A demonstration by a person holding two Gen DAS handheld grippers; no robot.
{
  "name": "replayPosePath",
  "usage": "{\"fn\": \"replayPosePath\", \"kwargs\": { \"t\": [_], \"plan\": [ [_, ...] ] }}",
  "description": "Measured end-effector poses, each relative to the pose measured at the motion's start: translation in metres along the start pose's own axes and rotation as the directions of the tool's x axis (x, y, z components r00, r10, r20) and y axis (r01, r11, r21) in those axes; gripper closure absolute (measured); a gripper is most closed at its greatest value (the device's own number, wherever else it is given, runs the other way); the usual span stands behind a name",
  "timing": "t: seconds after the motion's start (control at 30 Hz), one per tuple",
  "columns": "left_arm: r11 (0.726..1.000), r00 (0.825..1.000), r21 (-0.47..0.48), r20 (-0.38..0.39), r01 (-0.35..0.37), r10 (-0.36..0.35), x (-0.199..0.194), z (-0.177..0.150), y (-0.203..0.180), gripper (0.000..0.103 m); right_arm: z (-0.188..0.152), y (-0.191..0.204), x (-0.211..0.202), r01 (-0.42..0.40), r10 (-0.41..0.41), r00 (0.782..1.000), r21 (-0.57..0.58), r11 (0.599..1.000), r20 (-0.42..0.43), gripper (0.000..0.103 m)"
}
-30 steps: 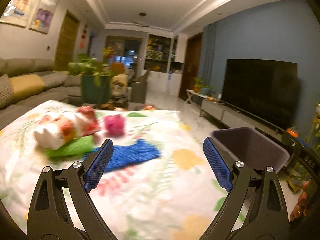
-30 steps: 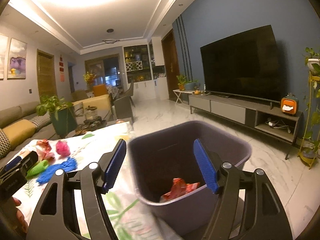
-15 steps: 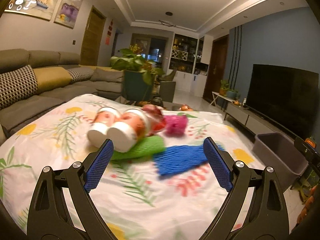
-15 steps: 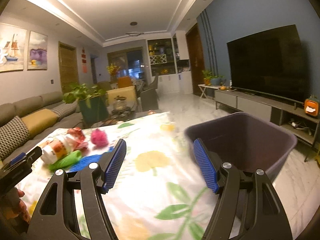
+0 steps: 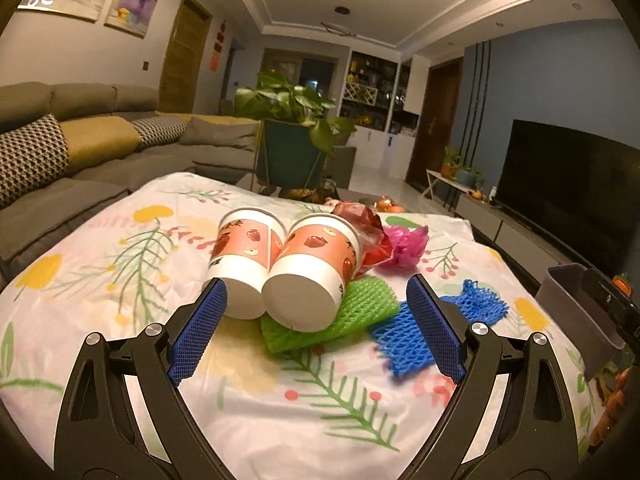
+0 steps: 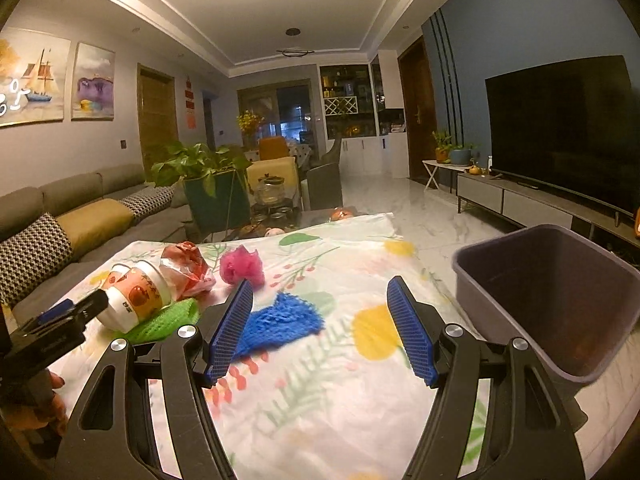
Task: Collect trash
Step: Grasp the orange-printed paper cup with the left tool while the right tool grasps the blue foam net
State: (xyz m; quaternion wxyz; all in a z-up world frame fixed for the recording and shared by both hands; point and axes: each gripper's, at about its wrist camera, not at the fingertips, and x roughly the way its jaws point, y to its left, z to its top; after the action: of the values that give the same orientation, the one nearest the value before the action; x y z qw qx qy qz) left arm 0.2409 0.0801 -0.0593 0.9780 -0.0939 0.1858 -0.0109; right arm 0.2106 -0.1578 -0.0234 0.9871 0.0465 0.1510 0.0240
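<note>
Two paper cups with a fruit print (image 5: 280, 264) (image 6: 134, 296) lie on their sides on the flowered tablecloth (image 5: 100, 320), their bases toward my left gripper (image 5: 316, 320). That gripper is open, and the cups' bases sit just past its fingertips. Under the cups lies a green foam net (image 5: 360, 312); a blue foam net (image 5: 404, 348) (image 6: 280, 320) is to the right. A red crumpled wrapper (image 5: 368, 236) (image 6: 186, 268) and a pink foam ball (image 5: 404, 246) (image 6: 242, 266) sit behind. My right gripper (image 6: 320, 324) is open above the blue net. The grey bin (image 6: 552, 300) (image 5: 576, 304) stands right of the table.
A potted plant (image 5: 292, 136) and a jar (image 6: 272, 190) stand beyond the table's far end. The grey sofa (image 5: 80, 152) runs along the left. A TV (image 6: 560, 128) on a low cabinet lines the right wall, with tiled floor between.
My left gripper has swung left and closed in on the two cups, which now lie just past its fingertips. My right gripper has turned left, away from the bin, toward the blue net.
</note>
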Motion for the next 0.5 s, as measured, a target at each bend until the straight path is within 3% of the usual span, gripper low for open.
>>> {"fn": "replayPosePath", "kwargs": {
  "t": [0.27,0.5],
  "plan": [
    [0.999,0.997,-0.023,-0.073,0.029,-0.031,0.036,0.011,0.010,0.013,0.003,0.013,0.018,-0.007,0.007,1.000,-0.023,1.000,-0.014,0.034],
    [0.998,0.991,-0.011,-0.114,0.066,-0.067,0.049,0.011,0.009,0.021,0.001,0.016,0.033,-0.001,0.000,0.999,-0.029,1.000,-0.040,0.034]
  ]
}}
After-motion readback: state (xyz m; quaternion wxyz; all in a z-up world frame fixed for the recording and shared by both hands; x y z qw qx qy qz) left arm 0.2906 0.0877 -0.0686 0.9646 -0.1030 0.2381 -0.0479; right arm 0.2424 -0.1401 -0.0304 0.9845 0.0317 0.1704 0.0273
